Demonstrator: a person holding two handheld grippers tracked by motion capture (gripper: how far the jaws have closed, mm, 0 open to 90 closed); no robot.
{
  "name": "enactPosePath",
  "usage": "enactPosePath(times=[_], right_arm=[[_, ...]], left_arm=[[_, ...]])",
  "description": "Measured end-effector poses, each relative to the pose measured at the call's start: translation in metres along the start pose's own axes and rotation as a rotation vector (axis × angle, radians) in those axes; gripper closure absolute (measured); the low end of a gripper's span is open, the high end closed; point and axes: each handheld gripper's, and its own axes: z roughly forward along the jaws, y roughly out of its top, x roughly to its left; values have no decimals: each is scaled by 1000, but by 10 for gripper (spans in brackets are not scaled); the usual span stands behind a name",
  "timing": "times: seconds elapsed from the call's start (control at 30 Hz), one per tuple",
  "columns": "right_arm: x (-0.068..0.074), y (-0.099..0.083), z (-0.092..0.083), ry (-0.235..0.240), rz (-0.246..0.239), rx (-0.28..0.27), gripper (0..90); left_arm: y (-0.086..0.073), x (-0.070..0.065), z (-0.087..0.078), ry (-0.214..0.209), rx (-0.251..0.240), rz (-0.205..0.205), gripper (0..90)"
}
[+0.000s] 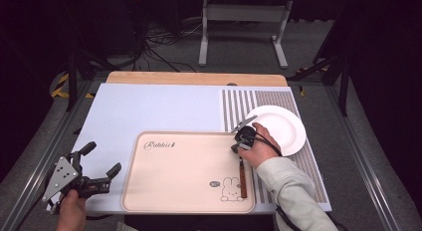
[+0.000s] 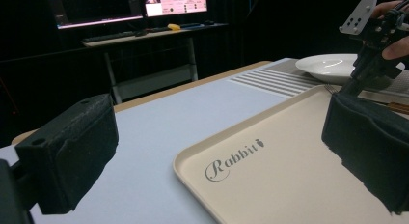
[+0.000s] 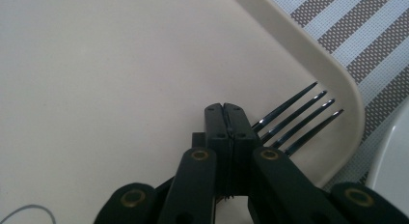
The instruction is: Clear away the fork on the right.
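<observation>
One fork (image 3: 294, 119) lies at the right edge of the beige tray (image 1: 149, 191), right of centre in the high view, pinched by the closed right tool (image 1: 241, 141), while the left tool (image 1: 102, 164) gapes empty; that narrow grip may let it swivel and slip toward the plate (image 1: 288, 136).

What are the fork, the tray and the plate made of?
Fork: shiny dark tines look like metal; its brown handle may be wood. Tray: matte beige with printed writing, probably plastic. Plate: glossy white, likely ceramic, though it might be plastic.
</observation>
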Motion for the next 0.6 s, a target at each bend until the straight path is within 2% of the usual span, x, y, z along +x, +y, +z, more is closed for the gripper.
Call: enactPosePath(times=[0.17, 0.27, 0.37, 0.4, 0.43, 0.47, 0.53, 0.57, 0.6], right_arm=[[0, 0, -1, 7, -2, -8, 900], [2, 3, -6, 5, -9, -31, 893], [4, 5, -14, 7, -19, -76, 788], [5, 6, -18, 10, -16, -94, 714], [5, 6, -18, 10, -16, -94, 714], [7, 7, -23, 41, 2, -144, 579], [8, 8, -29, 44, -17, -184, 468], [8, 8, -29, 44, -17, -184, 468], [9, 8, -31, 51, -18, -192, 431]], left_arm=[[0, 1, 0, -3, -1, 6, 1], [0, 0, 0, -4, -2, 5, 1], [0, 0, 0, -6, -3, 6, 1], [0, 0, 0, -5, -3, 5, 1], [0, 0, 0, -5, -3, 5, 1], [0, 0, 0, -5, -3, 5, 1], [0, 0, 0, -5, -4, 8, 1], [0, 0, 0, -5, -3, 6, 1], [0, 0, 0, -3, -3, 4, 1]])
